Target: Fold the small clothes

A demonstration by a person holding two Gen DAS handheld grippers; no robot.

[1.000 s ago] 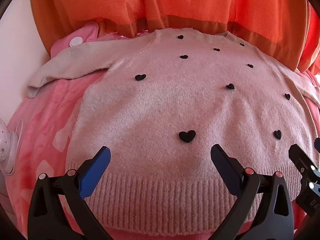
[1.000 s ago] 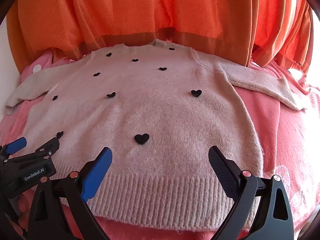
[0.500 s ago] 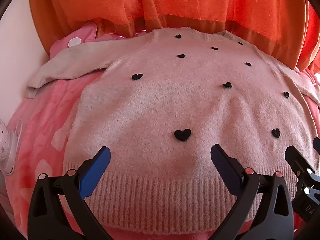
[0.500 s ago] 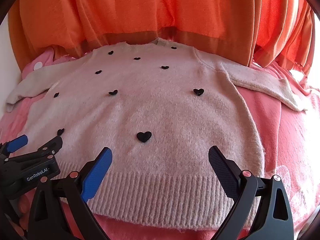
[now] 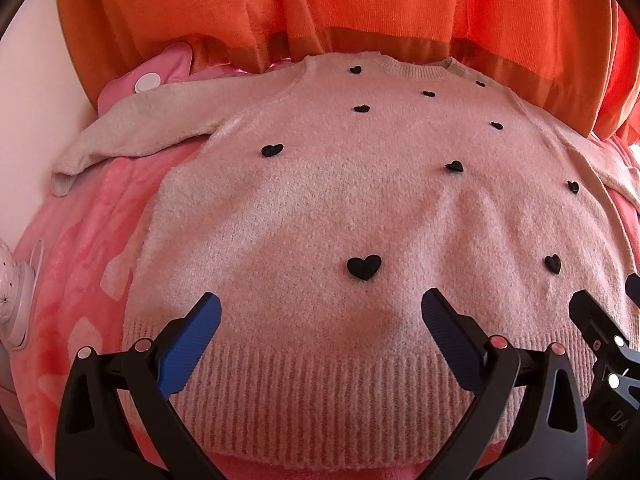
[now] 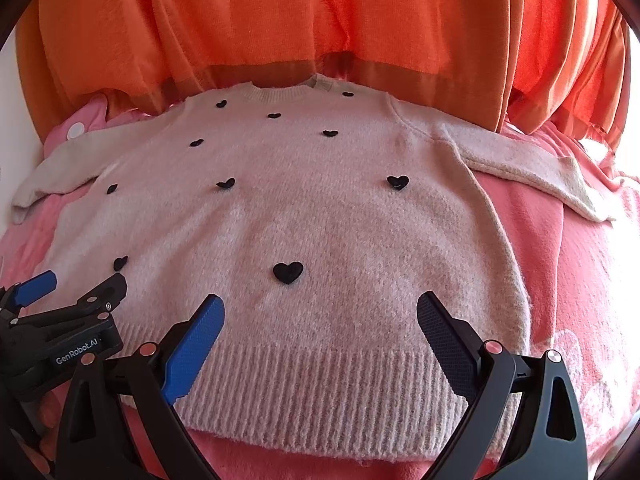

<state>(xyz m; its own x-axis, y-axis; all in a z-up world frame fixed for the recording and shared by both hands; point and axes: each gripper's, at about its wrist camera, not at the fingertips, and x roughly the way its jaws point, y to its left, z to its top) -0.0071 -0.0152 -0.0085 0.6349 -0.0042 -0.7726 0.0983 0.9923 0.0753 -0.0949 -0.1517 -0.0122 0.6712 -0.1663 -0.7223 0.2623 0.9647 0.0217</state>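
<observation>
We have the pale pink sweater (image 5: 320, 208) with black hearts lying flat and face up on the pink blanket (image 5: 80, 264), collar toward the orange curtain (image 5: 320, 8) and ribbed hem nearest us. Our left gripper (image 5: 320, 312) and right gripper (image 6: 320, 312) both hover just over the hem with their jaws wide apart, holding nothing. No fold looks begun, so we judge the first step is a sleeve or side fold. To do it well, we should pinch each edge fully, through the knit only, and lift evenly so the body stays smooth. The left sleeve (image 5: 136, 136) ends near the blanket's edge; the right sleeve (image 6: 528, 164) has more open blanket beside it, while the curtain crowds the collar.
</observation>
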